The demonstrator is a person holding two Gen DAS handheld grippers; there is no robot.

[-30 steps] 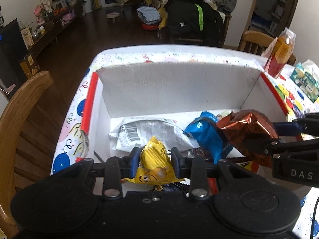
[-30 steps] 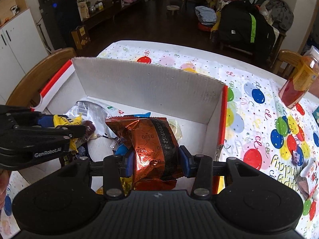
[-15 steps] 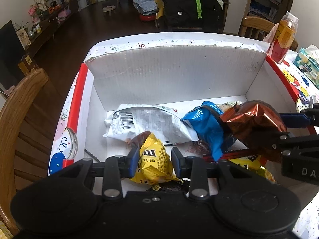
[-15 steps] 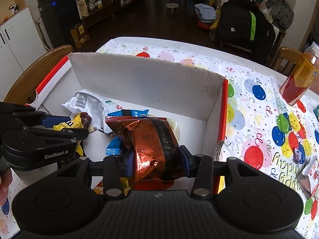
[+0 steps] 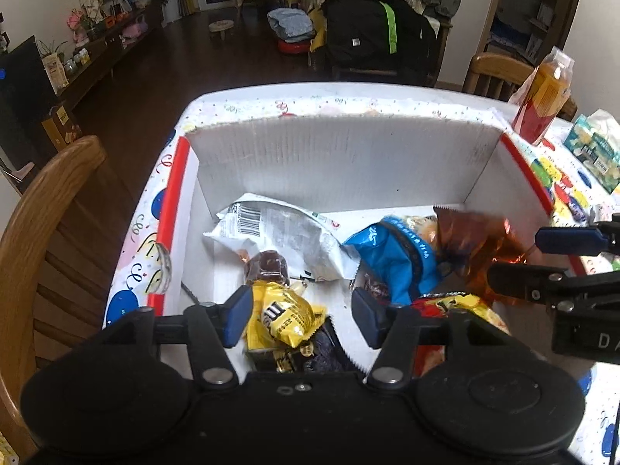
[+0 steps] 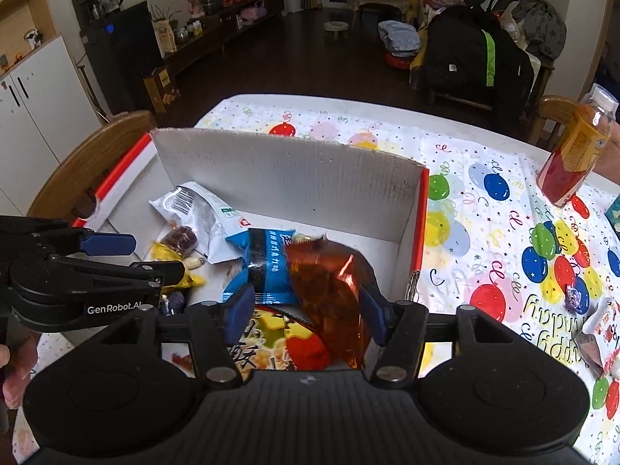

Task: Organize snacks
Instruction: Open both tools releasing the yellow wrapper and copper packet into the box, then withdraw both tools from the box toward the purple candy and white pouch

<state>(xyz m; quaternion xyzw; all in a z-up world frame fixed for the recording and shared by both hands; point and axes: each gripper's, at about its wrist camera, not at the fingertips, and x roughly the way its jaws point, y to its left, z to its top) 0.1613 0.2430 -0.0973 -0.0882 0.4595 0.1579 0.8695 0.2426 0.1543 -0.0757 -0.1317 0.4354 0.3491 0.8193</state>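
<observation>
The copper foil packet [image 6: 329,290] is motion-blurred; the right tool's [image 6: 306,308] housing hides the noodle pack's [image 6: 271,343] lower part.

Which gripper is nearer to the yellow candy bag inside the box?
Left. The left gripper is open directly over the yellow candy bag; the right gripper is open over the copper foil packet.

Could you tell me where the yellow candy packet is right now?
In the left wrist view, the yellow candy packet lies inside the cardboard box, near its front-left, between the open left gripper fingers.
</observation>
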